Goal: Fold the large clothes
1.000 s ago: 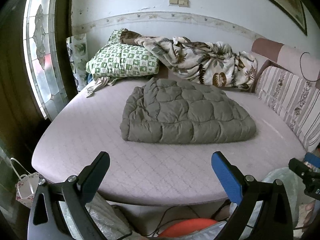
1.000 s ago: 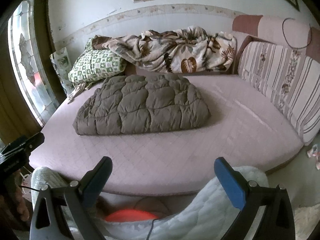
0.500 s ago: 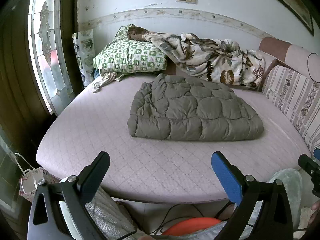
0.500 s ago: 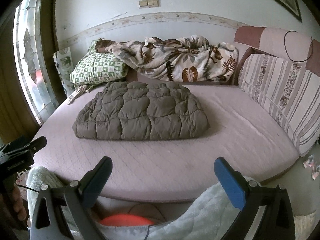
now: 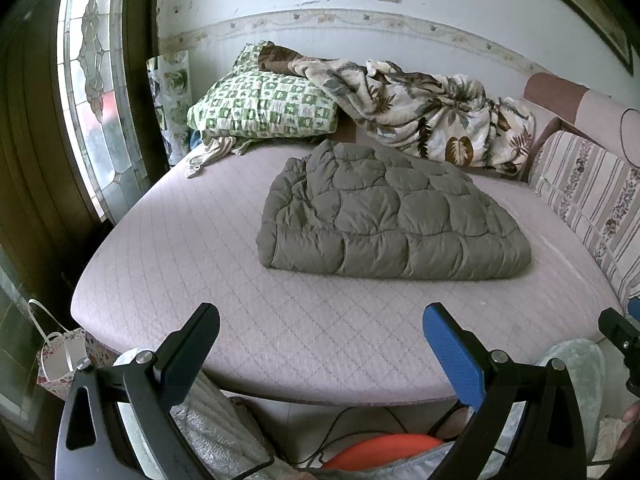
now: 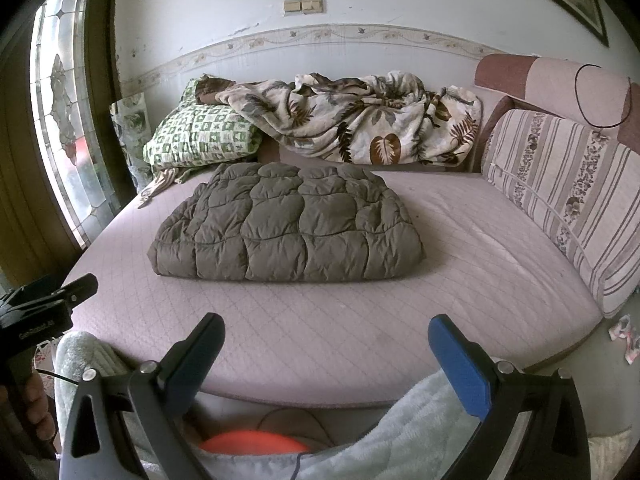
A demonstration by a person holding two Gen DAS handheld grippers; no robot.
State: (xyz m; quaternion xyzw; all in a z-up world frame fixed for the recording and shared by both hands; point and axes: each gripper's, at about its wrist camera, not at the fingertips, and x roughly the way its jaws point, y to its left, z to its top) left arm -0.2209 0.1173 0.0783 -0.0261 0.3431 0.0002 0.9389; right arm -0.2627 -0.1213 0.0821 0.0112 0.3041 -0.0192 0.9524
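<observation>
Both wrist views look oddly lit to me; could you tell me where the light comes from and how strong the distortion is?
Left wrist view: daylight enters through the stained-glass window, washing out its panes; the bed edge bows with fisheye curvature, corners vignetted black. Right wrist view: same window blown out at left, the quilted jacket sharp and evenly lit.

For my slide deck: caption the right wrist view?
Open right gripper faces a folded olive puffer coat lying on the pink bed.

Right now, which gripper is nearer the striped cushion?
Right. The right gripper sits off the front edge of the bed, the striped cushion ahead to its right; the left gripper is farther left along that edge.
</observation>
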